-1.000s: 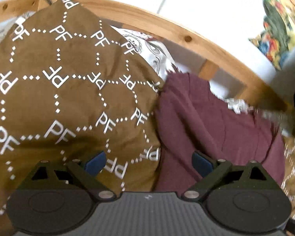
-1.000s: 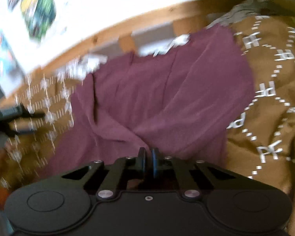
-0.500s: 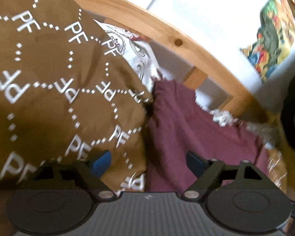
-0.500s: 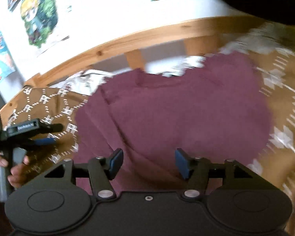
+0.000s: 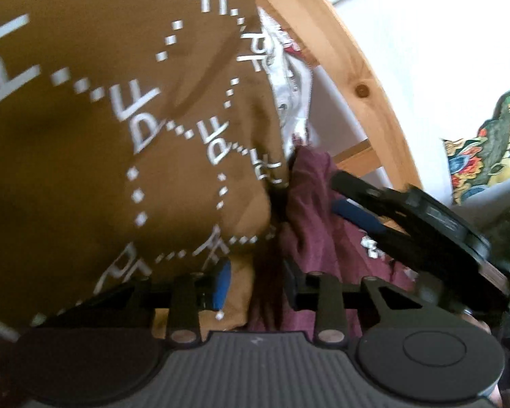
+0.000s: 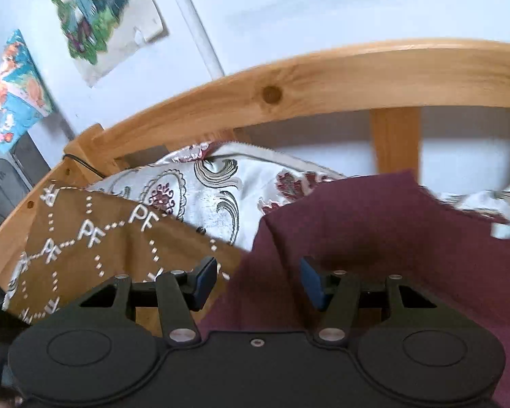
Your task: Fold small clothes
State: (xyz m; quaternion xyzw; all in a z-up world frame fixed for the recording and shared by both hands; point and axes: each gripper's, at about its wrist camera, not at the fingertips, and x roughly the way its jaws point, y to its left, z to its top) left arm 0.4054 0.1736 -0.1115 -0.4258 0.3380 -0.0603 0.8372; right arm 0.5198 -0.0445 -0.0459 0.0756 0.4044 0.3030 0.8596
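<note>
Two hand-held grippers are seen poised over a maroon garment point(image 6: 391, 238) that is spread on the bed beside a brown blanket point(image 5: 102, 136) printed with white letters. The left hand-held gripper point(image 5: 255, 285) is held with its jaws apart, the garment's bunched edge lying between them, probably so that the edge can be pinched for a fold. The right hand-held gripper point(image 6: 258, 282) is likewise held apart and empty, low over the maroon cloth near its border with the blanket; its black body point(image 5: 425, 217) is visible from the left wrist. A patterned pillow point(image 6: 204, 197) is propped against the wooden bed rail point(image 6: 289, 81) behind.
</note>
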